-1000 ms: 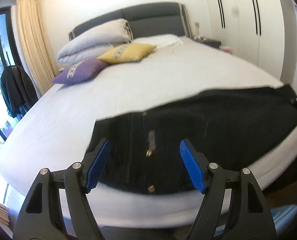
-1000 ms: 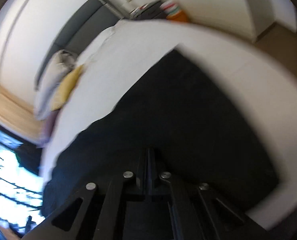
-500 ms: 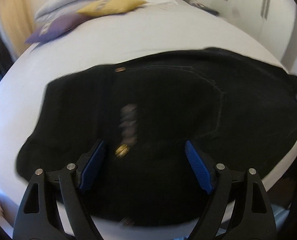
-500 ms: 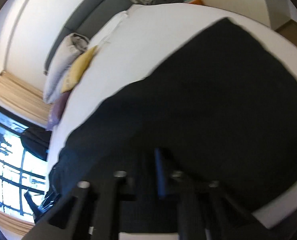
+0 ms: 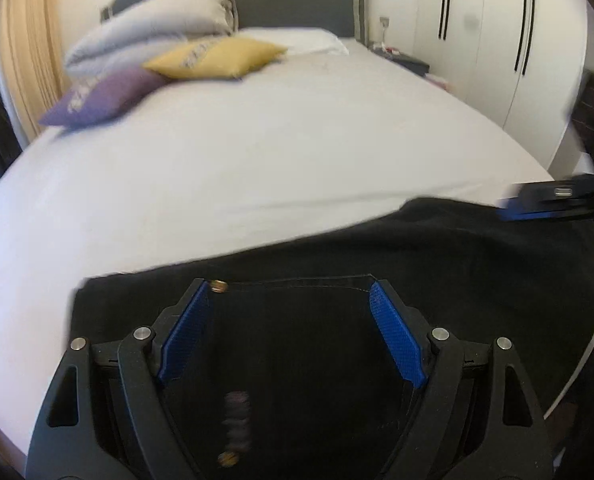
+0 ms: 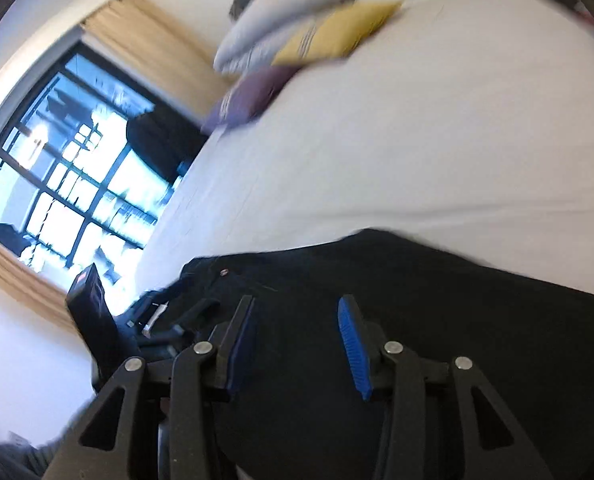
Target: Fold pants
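Black pants (image 5: 477, 264) lie flat across the near edge of the bed (image 5: 257, 152), waist end toward the left, so the fold can be worked from the standing side without reaching over the mattress. White sheet is bare beyond them; yellow pillow (image 5: 217, 58) and purple pillow (image 5: 97, 96) sit well apart near the headboard, out of the working area

Left gripper (image 5: 291, 292): jaws spread wide, nothing pinched. Blue pads (image 5: 393, 336) straddle the waistband region, a brass button (image 5: 218, 286) just beside the left pad. Reads as lined up over the waist to take hold there, though whether the pads touch cloth I cannot tell

Right gripper (image 6: 297, 308): jaws have just been opening, now partly spread, nothing between the pads; black cloth lies beneath and beyond them. In its view, blurred, the left gripper's body (image 6: 93, 312) shows at the pants' far end. In the left view the right gripper (image 5: 537, 204) hovers at the upper edge of the cloth on the right side

Judgement: cloth on the right has been let go and laid, so one fold looks set down; the hands stand at opposite ends, likely to square up or start the next fold. Risk: loose denim edge may shift if only one layer is pinched
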The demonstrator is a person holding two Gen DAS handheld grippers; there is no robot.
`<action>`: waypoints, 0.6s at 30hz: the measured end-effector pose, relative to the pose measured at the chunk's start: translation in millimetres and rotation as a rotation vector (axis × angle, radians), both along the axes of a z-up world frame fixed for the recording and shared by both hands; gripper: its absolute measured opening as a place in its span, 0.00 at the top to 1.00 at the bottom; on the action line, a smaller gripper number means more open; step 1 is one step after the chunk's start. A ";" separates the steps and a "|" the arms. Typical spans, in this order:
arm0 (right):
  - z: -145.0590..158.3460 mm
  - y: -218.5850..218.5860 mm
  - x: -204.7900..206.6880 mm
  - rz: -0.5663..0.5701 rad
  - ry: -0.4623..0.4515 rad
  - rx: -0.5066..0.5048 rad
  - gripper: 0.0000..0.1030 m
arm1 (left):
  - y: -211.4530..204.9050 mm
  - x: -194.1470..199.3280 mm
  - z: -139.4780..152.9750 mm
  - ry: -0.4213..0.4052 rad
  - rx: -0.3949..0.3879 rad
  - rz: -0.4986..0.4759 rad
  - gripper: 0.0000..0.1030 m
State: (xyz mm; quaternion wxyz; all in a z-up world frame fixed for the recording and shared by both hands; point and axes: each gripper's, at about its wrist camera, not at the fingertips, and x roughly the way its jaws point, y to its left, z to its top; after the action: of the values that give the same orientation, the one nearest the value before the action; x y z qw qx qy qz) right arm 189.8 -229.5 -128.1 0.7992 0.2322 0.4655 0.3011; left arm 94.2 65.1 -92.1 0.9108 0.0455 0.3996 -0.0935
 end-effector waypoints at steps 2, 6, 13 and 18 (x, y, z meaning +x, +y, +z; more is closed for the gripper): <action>-31.2 30.0 31.9 0.030 0.102 0.014 0.56 | -3.5 6.4 -17.1 0.041 0.021 0.011 0.21; -80.6 25.5 51.5 -0.051 0.210 0.038 0.92 | 9.1 9.8 -46.5 0.087 -0.007 0.058 0.21; -57.6 -22.4 43.4 -0.241 0.099 -0.031 0.79 | 13.6 4.7 -58.3 0.056 -0.006 0.067 0.18; -33.4 -20.7 -9.0 -0.159 0.034 0.143 0.44 | 7.8 -12.3 -56.7 0.036 0.009 0.084 0.15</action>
State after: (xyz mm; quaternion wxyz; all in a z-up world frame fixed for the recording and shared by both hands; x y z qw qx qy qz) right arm 180.8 -250.2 -161.6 0.7939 0.3299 0.4366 0.2650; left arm 81.8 72.9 -148.8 0.9064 0.0310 0.4178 -0.0543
